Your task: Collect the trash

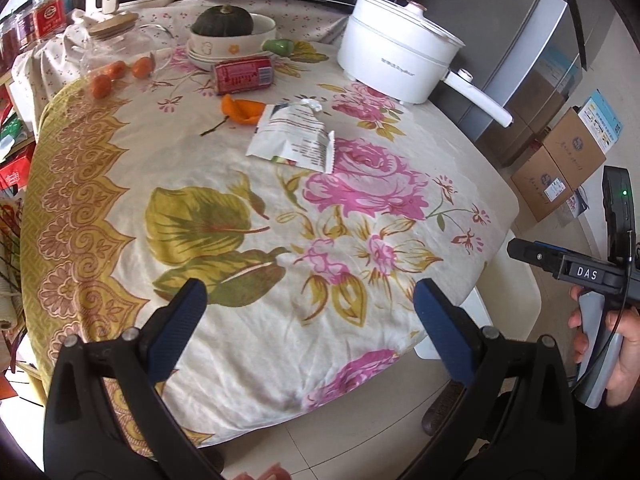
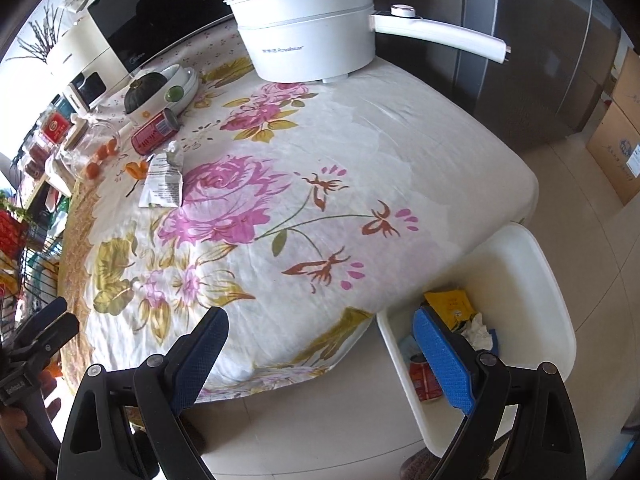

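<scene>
While both tools (image 1: 310,320) (image 2: 320,344) gape empty, bin (image 2: 552,320) contents only in right view.

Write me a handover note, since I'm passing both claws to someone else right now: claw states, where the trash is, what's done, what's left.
Left claw: open, empty, over the near part of the floral tablecloth.
Right claw: open, empty, above the table's near corner beside the white plastic bin on the floor.
Done: the bin already holds a yellow packet, crumpled white tissue and a red can.
Left on the table: torn white wrapper, orange peel and a red can lying on its side.
Leave the white electric pot and the green squash in its bowl.
</scene>
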A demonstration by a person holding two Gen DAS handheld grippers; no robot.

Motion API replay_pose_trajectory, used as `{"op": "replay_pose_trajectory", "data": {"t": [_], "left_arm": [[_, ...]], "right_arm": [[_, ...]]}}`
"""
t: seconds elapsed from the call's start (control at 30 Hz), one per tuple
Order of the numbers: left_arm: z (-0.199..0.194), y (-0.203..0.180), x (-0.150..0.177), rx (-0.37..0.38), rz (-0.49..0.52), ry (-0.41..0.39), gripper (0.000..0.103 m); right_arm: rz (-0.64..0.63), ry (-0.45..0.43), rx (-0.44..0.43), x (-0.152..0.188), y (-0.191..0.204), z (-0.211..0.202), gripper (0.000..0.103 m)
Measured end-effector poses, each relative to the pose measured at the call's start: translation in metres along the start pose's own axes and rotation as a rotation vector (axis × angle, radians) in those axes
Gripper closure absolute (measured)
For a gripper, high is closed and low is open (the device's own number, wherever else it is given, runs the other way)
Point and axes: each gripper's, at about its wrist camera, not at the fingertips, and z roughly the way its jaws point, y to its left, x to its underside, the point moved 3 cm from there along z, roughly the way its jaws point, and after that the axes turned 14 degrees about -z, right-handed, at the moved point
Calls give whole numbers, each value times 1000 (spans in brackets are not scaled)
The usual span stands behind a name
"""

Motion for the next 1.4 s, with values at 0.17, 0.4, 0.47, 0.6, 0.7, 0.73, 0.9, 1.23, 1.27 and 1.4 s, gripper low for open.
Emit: {"op": "replay_pose_trajectory", "data": {"t": [0.17,0.4,0.47,0.6,0.7,0.73,0.9,1.23,1.27,1.4], "left_arm": [[-8,37,-6,-38,-65,-29,1],[-27,90,-29,-112,-149,-97,1],[-32,100,-34,-146,-144,-124,1],[-34,120,-41,-202,-118,-147,1],[-32,137,-44,-212,-152,-149,1],[-31,143,-45,-209,-169,-147,1],[-34,158,-50,-197,-238,-163,1],[-32,154,-55,-173,-257,-179,1],[-32,152,-55,-165,-256,-180,1],[-26,139,-54,-85,-239,-161,1]], "right_arm": [[-25,-10,-16,-20,31,16,8],[-28,-37,2,-47,67,49,8],[-37,-49,16,-56,78,59,8],[-39,-84,17,-78,107,79,8],[-46,-111,14,-96,134,96,8],[-48,-117,17,-102,143,102,8],[-44,-124,64,-128,173,132,5],[-81,-71,198,-143,179,171,4],[-84,-78,196,-141,176,170,4],[-130,-67,175,-130,167,163,8]]}}
